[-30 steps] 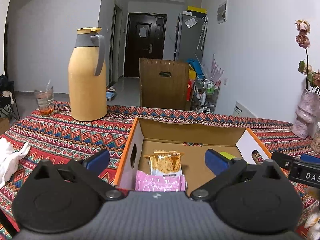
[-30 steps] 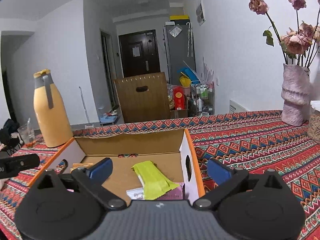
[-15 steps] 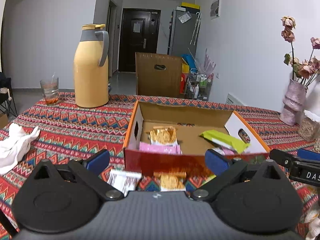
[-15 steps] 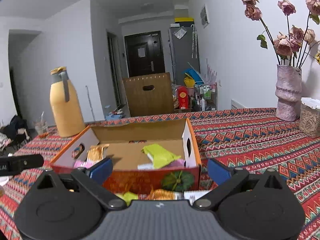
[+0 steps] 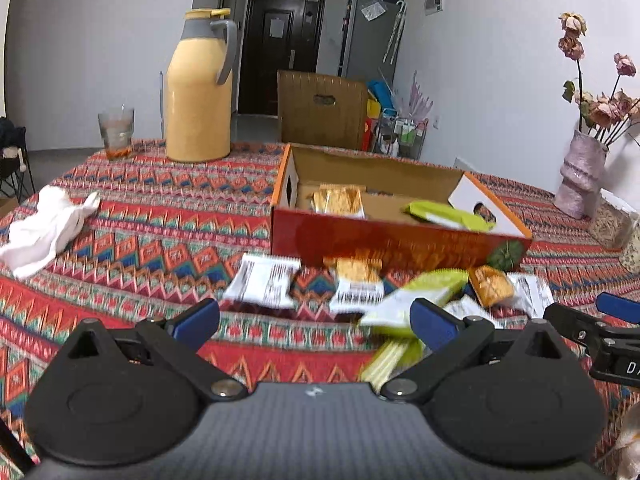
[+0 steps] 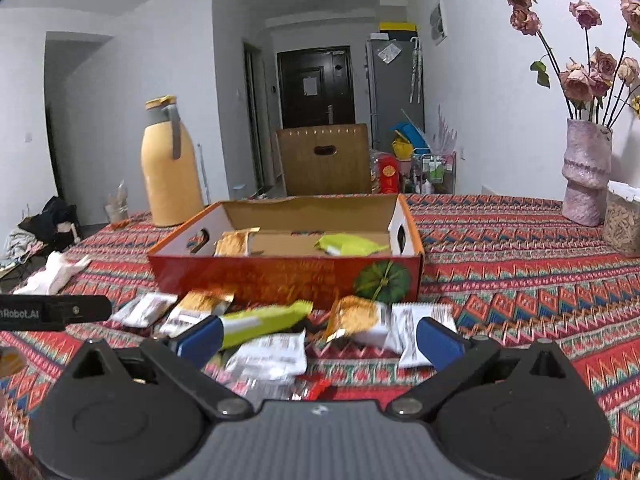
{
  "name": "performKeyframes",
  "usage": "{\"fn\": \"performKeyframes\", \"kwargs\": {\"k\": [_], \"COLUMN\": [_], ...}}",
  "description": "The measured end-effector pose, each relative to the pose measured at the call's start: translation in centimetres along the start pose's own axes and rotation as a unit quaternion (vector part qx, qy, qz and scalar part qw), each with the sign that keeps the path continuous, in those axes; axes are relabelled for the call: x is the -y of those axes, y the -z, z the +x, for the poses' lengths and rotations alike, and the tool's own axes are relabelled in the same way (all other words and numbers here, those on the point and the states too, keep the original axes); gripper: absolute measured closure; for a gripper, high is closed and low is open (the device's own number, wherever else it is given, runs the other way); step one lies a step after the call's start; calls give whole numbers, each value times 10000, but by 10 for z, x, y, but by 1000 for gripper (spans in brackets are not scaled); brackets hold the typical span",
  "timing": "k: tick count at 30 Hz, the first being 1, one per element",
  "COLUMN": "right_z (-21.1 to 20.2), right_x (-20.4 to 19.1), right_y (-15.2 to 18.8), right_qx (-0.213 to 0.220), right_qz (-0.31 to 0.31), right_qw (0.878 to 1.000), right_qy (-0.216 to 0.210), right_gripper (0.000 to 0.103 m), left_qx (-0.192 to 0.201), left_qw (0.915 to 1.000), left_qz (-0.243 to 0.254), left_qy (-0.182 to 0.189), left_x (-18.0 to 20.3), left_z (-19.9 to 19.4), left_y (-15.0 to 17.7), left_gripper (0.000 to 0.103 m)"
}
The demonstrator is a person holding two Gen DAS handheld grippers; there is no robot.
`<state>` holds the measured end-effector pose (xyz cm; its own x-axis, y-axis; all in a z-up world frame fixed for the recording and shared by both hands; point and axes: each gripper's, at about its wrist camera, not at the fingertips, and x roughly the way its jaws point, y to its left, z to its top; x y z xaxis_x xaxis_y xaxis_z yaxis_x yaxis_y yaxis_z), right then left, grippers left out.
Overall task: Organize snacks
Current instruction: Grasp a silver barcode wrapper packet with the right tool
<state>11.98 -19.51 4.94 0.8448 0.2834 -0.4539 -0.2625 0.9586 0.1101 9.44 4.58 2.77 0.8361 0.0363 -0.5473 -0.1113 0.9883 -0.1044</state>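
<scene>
Table (image 5: pixel 132 216) with the patterned red cloth carries everything. Open cardboard box (image 6: pixel 288 272), red front with a pumpkin print, sits mid-table; a yellow thermos jug (image 5: pixel 198 92) and a glass (image 5: pixel 116 132) stand behind it to the left, a vase of dried roses (image 6: pixel 586 176) far right, and a white cloth (image 5: pixel 44 228) lies crumpled at the left edge.

Left gripper (image 5: pixel 314 320) and right gripper (image 6: pixel 318 334) both hover low over the near side of the table, jaws apart on each, nothing held.

Progress looks early: only a gold packet (image 6: pixel 234 242) and a green packet (image 6: pixel 350 245) lie inside the box, plus possibly more hidden behind the front wall. Most snacks are still loose on the table just in front of the box: a long green bar (image 6: pixel 264 322), a gold-orange packet (image 6: pixel 354 316), a gold-topped packet (image 5: pixel 358 280), and several white barcode wrappers (image 5: pixel 264 280), some overlapping. Images are slightly blurred there, so the exact count is unclear. Left to do: pick these up one by one and move them into the box.
</scene>
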Motion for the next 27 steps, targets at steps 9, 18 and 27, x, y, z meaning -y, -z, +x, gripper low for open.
{"fn": "performKeyframes", "kwargs": {"k": [9,18,27], "right_z": [-24,-30,-29], "right_x": [-4,-9,-13], "right_y": [25,30,30], "right_qx": [-123,-154,-186], "right_qz": [-5,-61,-95], "right_qw": [9999,9998,9997], "right_qy": [-31,-61,-84], "right_gripper": [0,0,0], "left_qx": [-71,-94,-153], "left_qw": [9999,9997,9997], "left_qz": [152,239,187], "left_qy": [-15,10,-34], "left_x": [-1,2,-2], "left_z": [-19,-23,-20], "left_y": [29,36,37], "left_gripper": [0,0,0]}}
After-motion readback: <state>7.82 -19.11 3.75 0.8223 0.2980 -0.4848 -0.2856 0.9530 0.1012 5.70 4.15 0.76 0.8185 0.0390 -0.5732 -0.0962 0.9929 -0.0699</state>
